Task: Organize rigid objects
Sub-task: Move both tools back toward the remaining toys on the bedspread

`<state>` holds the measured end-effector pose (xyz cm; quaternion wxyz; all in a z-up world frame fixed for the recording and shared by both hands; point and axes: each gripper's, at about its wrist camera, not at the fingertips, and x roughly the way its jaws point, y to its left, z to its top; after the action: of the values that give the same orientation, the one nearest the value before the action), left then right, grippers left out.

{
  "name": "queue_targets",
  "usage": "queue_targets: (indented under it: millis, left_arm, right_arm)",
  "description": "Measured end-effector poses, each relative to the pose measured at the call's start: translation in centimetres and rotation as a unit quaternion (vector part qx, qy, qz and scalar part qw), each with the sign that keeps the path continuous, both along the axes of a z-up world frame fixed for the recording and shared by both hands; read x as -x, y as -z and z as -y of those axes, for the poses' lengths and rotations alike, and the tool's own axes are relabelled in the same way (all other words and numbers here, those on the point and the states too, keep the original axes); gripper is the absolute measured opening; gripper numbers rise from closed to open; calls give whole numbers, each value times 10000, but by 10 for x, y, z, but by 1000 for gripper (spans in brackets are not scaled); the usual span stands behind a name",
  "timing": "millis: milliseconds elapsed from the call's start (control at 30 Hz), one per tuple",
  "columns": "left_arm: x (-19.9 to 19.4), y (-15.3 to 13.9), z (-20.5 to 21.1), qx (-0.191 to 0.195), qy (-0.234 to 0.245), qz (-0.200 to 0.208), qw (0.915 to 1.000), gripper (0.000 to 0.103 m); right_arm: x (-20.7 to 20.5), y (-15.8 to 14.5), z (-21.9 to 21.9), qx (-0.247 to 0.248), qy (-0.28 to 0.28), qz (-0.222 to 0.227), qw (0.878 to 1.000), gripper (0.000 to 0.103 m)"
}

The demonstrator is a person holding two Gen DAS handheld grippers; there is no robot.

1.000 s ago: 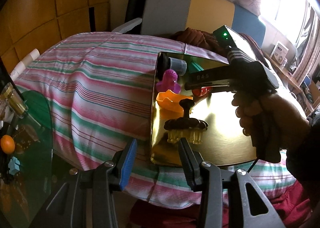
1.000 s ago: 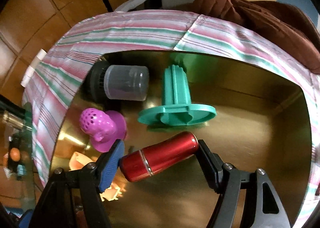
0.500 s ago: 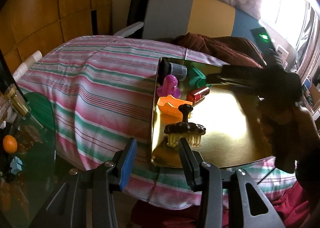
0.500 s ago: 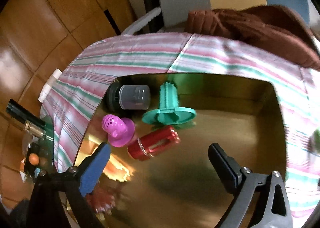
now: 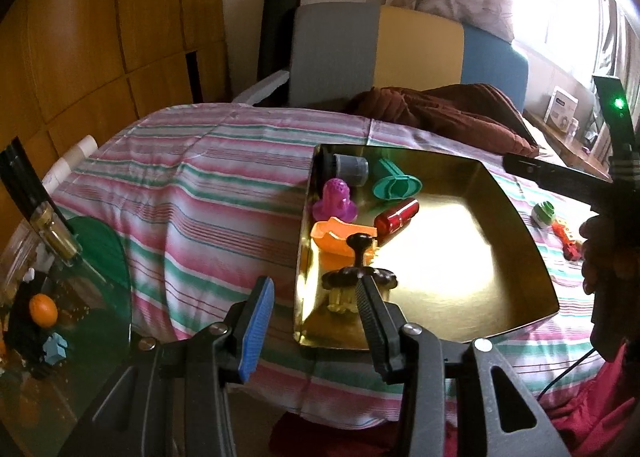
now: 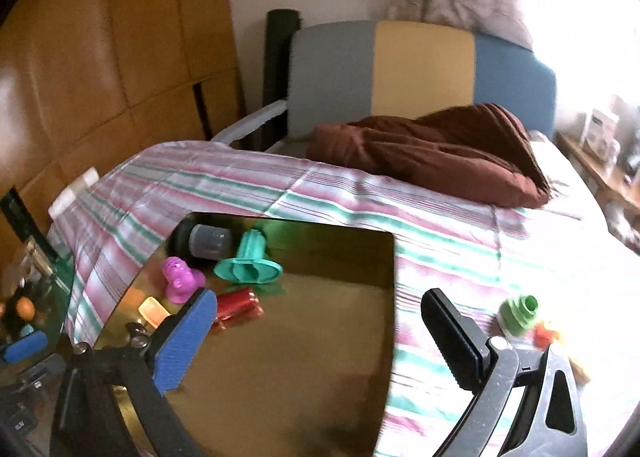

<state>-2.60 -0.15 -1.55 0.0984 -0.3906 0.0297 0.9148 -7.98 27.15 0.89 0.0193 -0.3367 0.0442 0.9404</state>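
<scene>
Six small objects sit along the left side of the gold tray (image 5: 516,257) that rests on the striped bedspread (image 5: 192,193) as I hold both grippers above it. From my left wrist camera I see a grey cup (image 5: 350,169) lying on its side at the tray's far left corner, a teal flanged piece (image 5: 396,185) just beside it, a purple perforated piece (image 5: 335,201) nearer, a red cylinder (image 5: 396,217) lying on its side close to the teal piece, an orange scoop (image 5: 340,235) below them, and a dark brown knobbed brush (image 5: 358,277) with pale bristles nearest me. My left gripper (image 5: 314,321) hangs spread wide over the tray's near left corner, its blue pad off the tray's edge and its black finger in front of the brush, clasping nothing. My right gripper (image 6: 320,337) is likewise spread wide and empty over the tray's right half, the red cylinder (image 6: 236,303) lying free on the tray just past its blue pad. Off the tray to the right, on the bedspread, lie a green and white spool-shaped piece (image 6: 518,313) and small red and orange pieces (image 5: 570,243), blurred in the glare. A brown blanket (image 6: 432,153) is bunched at the far end of the bed, before a chair (image 6: 420,65) with grey, yellow and blue panels.
</scene>
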Motion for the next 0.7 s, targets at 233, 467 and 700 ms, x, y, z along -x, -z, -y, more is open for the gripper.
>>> queue_targets:
  millis: [233, 467, 700]
  left_arm:
    - [-6, -4, -19, 126, 261, -93, 9995, 43]
    - [-11, -7, -43, 221, 597, -110, 9979, 43]
    - [-14, -10, -68, 196, 950, -56, 9953, 43]
  right_arm:
    - [-29, -11, -34, -209, 357, -308, 9987, 103]
    - [-46, -12, -103, -151, 968, -124, 9951, 103]
    - [-67, 25, -207, 183, 2143, 500, 9753, 103]
